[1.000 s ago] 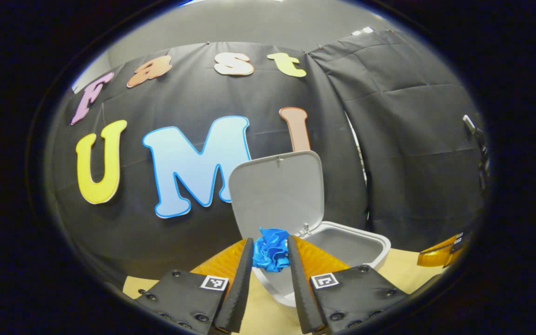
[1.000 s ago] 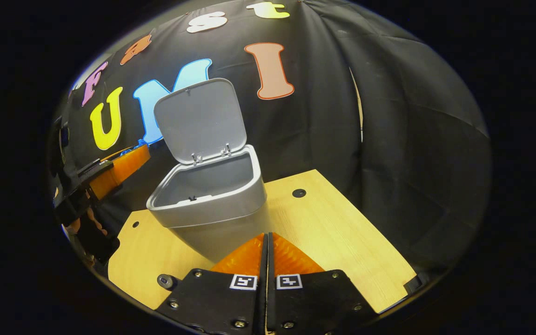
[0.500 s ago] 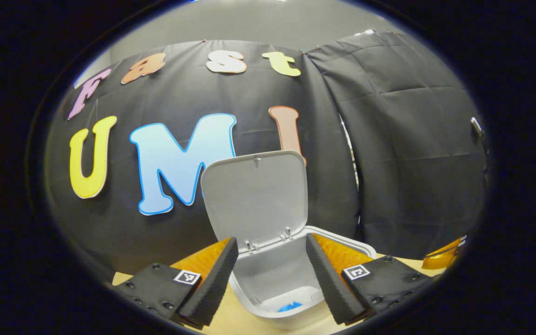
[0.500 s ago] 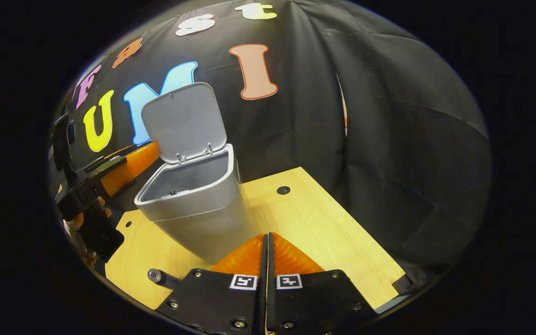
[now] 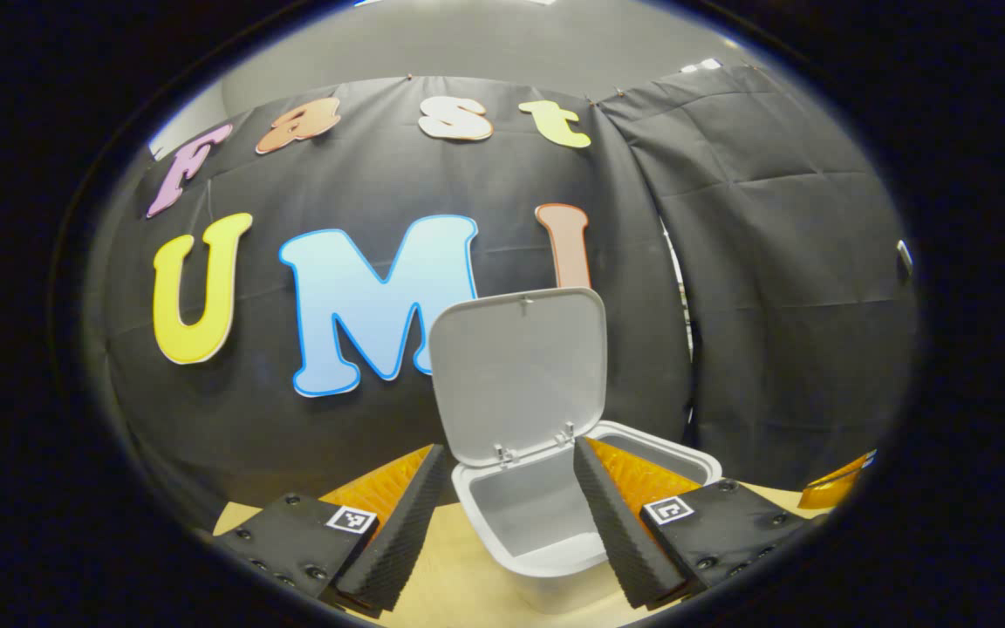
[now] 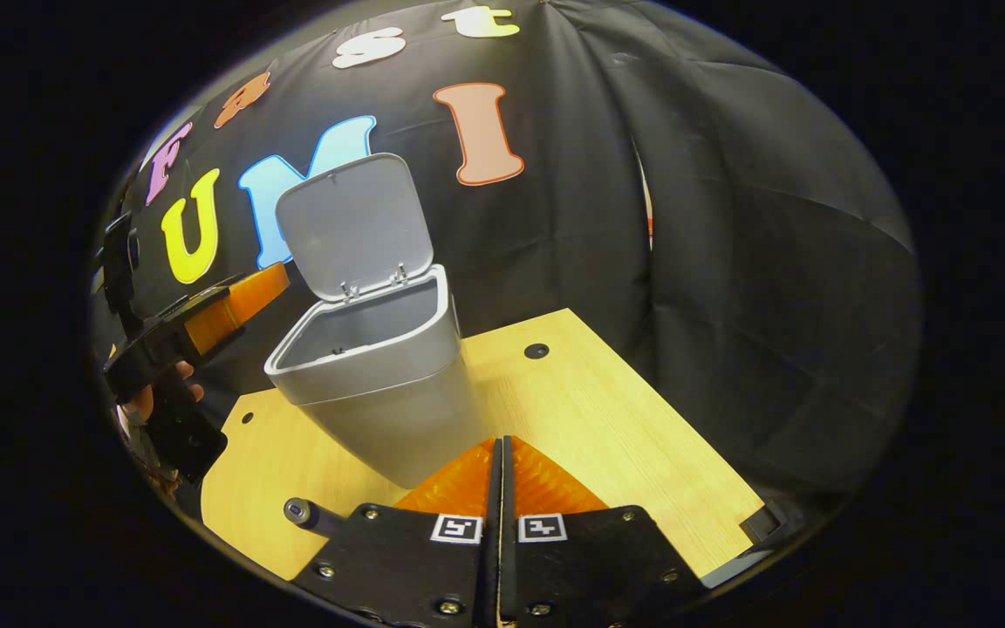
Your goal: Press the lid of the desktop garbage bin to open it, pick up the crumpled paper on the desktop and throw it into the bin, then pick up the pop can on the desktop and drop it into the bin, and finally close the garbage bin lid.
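Two notes: left hand-held gripper (image 5: 507, 515) gapes empty over the open garbage bin (image 5: 555, 532), right hand-held gripper (image 6: 501, 488) is pinched together on nothing, so lift the left straight clear of the raised lid (image 5: 518, 371) before going for the pop can.

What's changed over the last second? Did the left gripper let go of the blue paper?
Yes. The left gripper opened and dropped the crumpled blue paper into the bin; it is now empty, jaws spread, and has pulled back slightly. The lid stayed up, and the right gripper stayed shut.
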Demonstrator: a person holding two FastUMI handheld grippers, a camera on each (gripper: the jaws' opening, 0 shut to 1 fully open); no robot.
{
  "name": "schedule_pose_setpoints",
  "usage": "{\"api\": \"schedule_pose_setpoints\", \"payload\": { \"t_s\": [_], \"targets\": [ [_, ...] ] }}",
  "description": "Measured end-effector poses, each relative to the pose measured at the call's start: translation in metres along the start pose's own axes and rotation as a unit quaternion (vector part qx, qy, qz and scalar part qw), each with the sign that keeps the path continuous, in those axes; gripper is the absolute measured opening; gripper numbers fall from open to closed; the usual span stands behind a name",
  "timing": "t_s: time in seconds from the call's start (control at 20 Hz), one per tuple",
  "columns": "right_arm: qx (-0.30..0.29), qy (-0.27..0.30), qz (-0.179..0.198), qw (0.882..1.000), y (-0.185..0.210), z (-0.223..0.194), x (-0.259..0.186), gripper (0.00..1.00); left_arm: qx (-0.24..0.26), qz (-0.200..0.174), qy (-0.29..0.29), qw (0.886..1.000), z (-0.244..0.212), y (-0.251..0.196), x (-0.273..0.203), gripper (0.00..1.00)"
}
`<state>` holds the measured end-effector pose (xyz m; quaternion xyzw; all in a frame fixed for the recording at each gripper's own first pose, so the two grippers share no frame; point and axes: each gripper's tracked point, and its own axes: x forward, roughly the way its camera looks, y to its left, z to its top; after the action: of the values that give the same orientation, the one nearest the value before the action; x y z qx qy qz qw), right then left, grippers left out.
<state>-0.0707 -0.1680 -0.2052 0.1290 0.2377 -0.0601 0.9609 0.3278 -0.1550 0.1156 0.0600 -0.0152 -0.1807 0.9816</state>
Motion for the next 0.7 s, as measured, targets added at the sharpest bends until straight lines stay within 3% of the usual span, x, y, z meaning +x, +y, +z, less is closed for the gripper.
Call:
{"api": "schedule_pose_setpoints", "payload": {
  "t_s": [0.35, 0.4, 0.5, 0.7],
  "targets": [
    [-0.012, 0.009, 0.036, 0.999, 0.045, -0.012, -0.001, 0.01, -0.017, 0.047, 0.011, 0.999, -0.007, 0.057, -0.040, 1.00],
    [-0.015, 0.011, 0.041, 0.999, 0.052, -0.015, -0.002, 0.01, -0.020, 0.054, 0.013, 0.998, -0.008, 0.065, -0.046, 0.95],
    [-0.020, 0.017, 0.052, 0.998, 0.066, -0.020, -0.001, 0.01, -0.023, 0.072, 0.017, 0.997, -0.012, 0.086, -0.060, 1.00],
    [-0.032, 0.027, 0.074, 0.996, 0.097, -0.027, 0.004, 0.01, -0.024, 0.102, 0.026, 0.994, -0.019, 0.127, -0.090, 1.00]
  ]
}}
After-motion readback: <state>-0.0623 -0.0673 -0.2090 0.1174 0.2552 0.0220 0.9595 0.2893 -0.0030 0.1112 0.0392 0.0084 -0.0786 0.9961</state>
